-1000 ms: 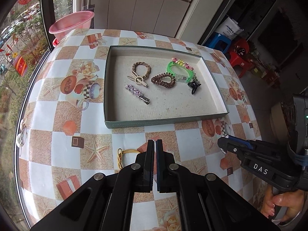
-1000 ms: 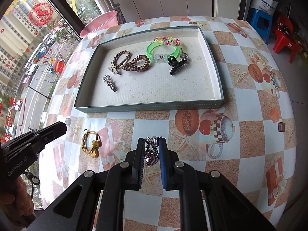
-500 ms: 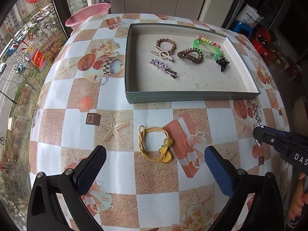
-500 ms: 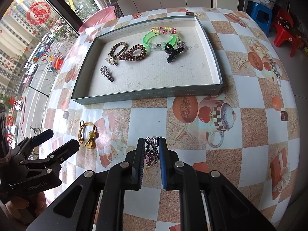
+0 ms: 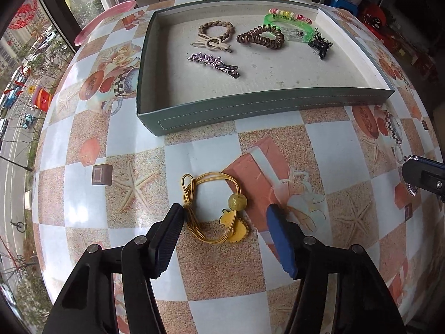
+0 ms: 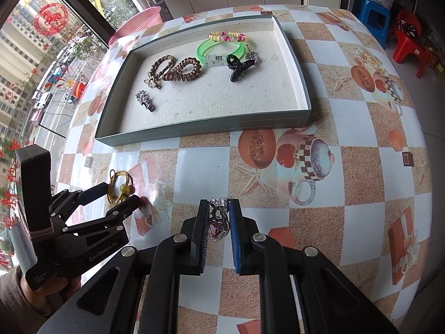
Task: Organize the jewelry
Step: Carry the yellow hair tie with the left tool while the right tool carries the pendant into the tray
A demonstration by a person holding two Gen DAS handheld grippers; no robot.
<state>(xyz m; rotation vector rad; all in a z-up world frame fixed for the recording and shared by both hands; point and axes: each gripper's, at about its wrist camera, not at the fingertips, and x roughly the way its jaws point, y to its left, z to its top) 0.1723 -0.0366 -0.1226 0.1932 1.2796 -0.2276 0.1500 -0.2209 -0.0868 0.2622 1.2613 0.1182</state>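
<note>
both grippers are built of matte black plastic w/ angular linkage arms, pinned by round silver rivets/screws. on the left gripper (image 5: 225, 236) one finger pad is seen as black & ribbed, the other as blue. the right gripper (image 6: 219, 222) is fitted w/ blue-edged pads, ribbed texture visible on one. "genrobot.ai" is printed in pale lettering on the left unit's side, seen from the right wrist view. a tall black block is mounted on its top, w/ a pinkish band wrapped round it. smaller pale print is carried lower on the handle, too small to be read. a brownish sleeve (image 6: 16, 306) is worn at the left wrist.
</note>
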